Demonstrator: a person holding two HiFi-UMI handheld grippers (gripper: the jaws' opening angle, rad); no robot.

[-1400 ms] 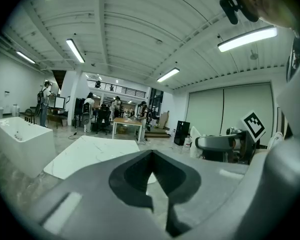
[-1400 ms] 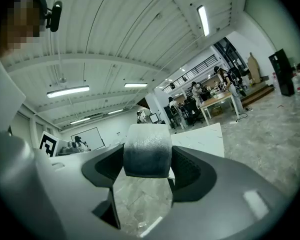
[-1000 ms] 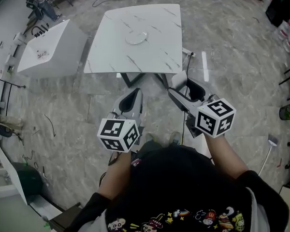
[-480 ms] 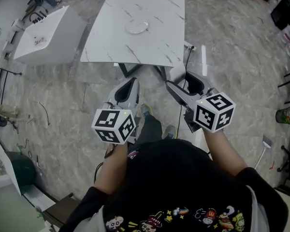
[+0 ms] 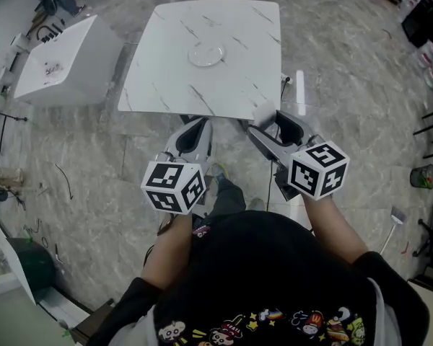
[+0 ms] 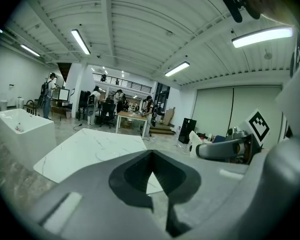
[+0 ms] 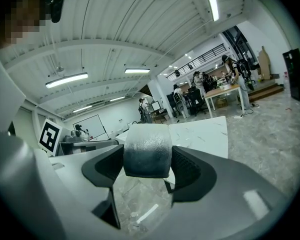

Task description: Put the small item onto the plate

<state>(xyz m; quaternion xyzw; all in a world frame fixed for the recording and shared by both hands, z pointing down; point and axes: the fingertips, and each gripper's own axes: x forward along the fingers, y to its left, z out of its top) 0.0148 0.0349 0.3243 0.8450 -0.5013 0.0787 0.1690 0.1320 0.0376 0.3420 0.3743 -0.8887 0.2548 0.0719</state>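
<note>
A: How are the right gripper's [image 7: 147, 168] jaws found?

B: They are clamped on a small pale-grey rounded block [image 7: 147, 149] with a frosted surface. It is pinched between the two dark pads and held in the air, short of the table's near edge.

A: And the left gripper [image 6: 151, 176]?

B: Its jaws are drawn together, and nothing is gripped between them. Both grippers are held side by side in front of the person, just apart, each topped by a black-and-white marker cube [image 5: 319, 170].

A: Where is the plate seen?

B: A round white plate [image 5: 206, 55] is set near the middle of a square white marble-patterned table [image 5: 224, 92], well ahead of both grippers. Nothing is seen lying on it.

A: What is noted further out?

B: A white rectangular tub [image 5: 65, 63] is placed just beside the table's left edge. Grey veined floor tiles [image 5: 361, 85] are spread around, and cables are strewn along the far side. A dark sleeve [image 5: 390, 294] is visible at the lower right.
</note>
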